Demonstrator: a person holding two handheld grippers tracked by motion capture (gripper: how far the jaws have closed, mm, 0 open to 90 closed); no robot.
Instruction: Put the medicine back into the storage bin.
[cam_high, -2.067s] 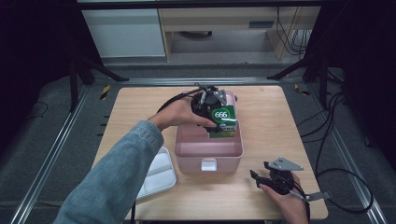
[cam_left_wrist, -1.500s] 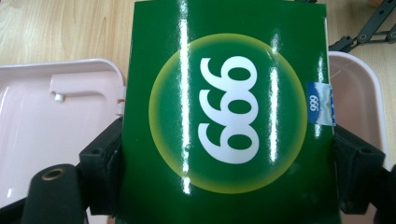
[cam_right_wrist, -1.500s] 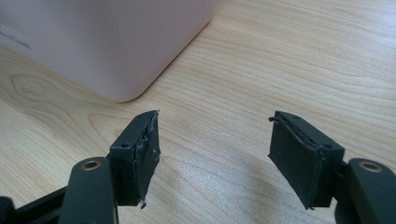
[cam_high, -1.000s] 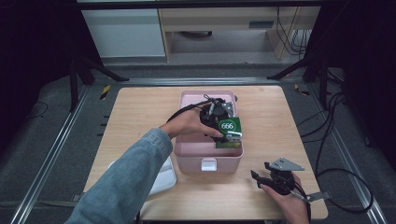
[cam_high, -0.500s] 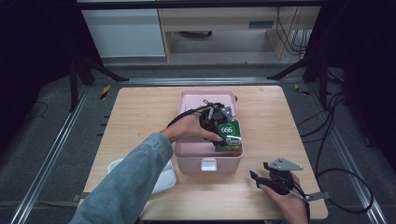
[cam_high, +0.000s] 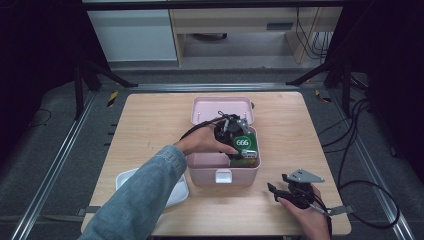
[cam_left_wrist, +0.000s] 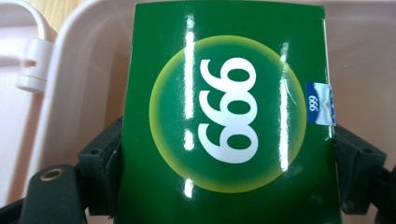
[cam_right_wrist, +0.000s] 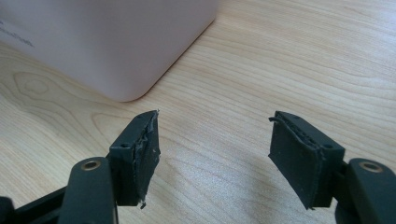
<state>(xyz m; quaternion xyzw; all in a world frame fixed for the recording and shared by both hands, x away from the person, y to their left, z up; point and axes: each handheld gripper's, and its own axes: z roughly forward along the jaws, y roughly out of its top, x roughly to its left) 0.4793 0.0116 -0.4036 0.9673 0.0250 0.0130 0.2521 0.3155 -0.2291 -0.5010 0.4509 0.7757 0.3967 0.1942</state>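
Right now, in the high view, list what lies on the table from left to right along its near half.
White tray → pink box, with the left gripper holding the green 666 pack inside it → right gripper, open, resting on the table.

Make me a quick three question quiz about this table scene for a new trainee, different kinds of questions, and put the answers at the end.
1. True or false: the right gripper holds the green box.
2. What stands between the left gripper's jaws?
A. a white lid
B. the green box
C. nothing
3. Fill in: the green box is inside the ____ container.

Key:
1. False; its jaws stand open over the bare table.
2. B
3. pink
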